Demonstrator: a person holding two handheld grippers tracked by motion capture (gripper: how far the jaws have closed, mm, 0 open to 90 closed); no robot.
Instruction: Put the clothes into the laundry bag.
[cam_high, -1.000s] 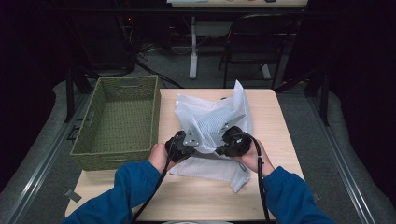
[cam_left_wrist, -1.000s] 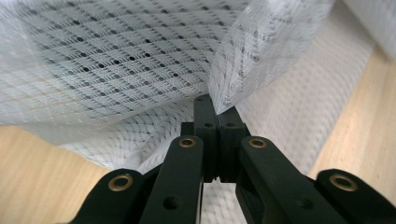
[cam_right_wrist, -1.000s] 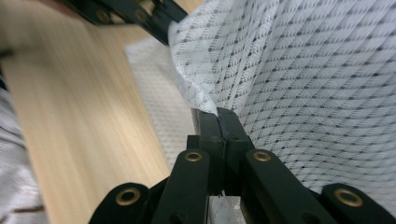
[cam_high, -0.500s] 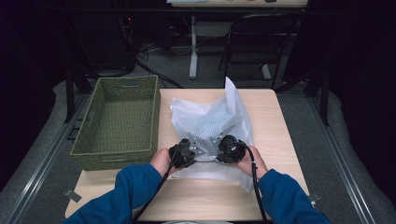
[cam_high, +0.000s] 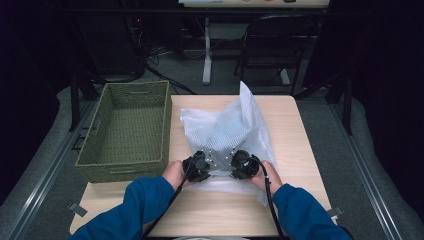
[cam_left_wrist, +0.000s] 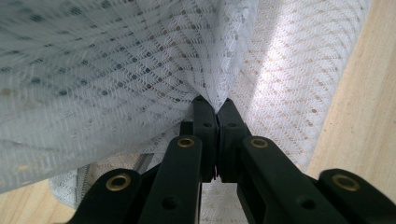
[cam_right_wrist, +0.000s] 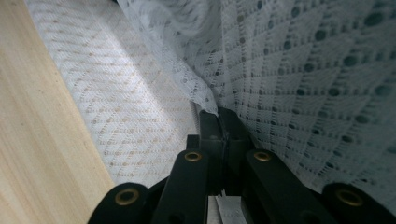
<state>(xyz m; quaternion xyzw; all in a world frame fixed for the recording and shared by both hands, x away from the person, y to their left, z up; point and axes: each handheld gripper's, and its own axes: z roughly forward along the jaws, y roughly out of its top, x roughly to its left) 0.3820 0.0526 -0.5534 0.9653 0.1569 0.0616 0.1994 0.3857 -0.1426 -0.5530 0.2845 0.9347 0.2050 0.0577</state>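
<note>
We've got both claws clamped on the mesh (cam_high: 227, 132): left claw (cam_left_wrist: 211, 103) pinches a gathered fold, right claw (cam_right_wrist: 218, 114) pinches the near edge. The mesh lies mid-desk (cam_high: 295, 140), one corner peaked up beyond our hands. This looks like a fold or lift; next we'd judge it needs both claws moving together. The basket (cam_high: 125, 130) sits far left.

— What colours?
— White mesh bag (cam_high: 231, 131) with a dotted diamond weave; olive-green woven basket (cam_high: 127, 131).
— The rest?
— Pale wood table (cam_high: 295, 131), blue sleeves (cam_high: 145, 202), black grippers (cam_high: 196, 167).
</note>
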